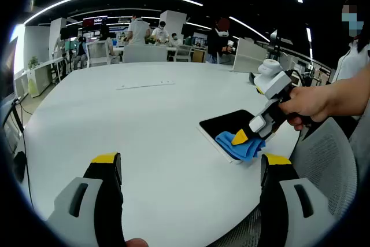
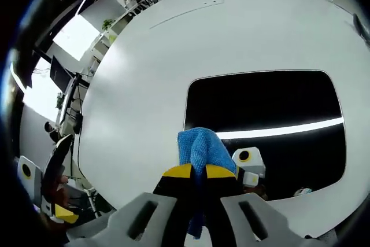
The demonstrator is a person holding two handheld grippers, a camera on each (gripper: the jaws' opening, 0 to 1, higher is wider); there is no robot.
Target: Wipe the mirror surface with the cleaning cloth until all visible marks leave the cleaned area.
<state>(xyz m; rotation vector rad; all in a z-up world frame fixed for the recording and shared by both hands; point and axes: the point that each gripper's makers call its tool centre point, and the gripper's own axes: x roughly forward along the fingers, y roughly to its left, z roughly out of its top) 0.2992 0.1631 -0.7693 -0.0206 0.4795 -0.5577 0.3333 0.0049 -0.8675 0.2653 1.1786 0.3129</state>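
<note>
A flat rectangular mirror (image 2: 272, 114) with a white rim lies on the white table (image 2: 173, 44), reflecting a dark ceiling and a light strip. My right gripper (image 2: 199, 170) is shut on a blue cleaning cloth (image 2: 198, 148), pressed onto the mirror's near left part. In the left gripper view the mirror (image 1: 226, 123) lies at the right of the table, the blue cloth (image 1: 237, 144) on its near end under the right gripper (image 1: 240, 137), held by a hand. My left gripper (image 1: 191, 163) hovers open above the table with nothing between its jaws.
The large white table (image 1: 133, 120) stretches far back, with a thin strip (image 1: 145, 85) lying on it. A grey mesh chair (image 1: 326, 160) stands at the right edge. Several people and desks are in the background. A person stands at far right.
</note>
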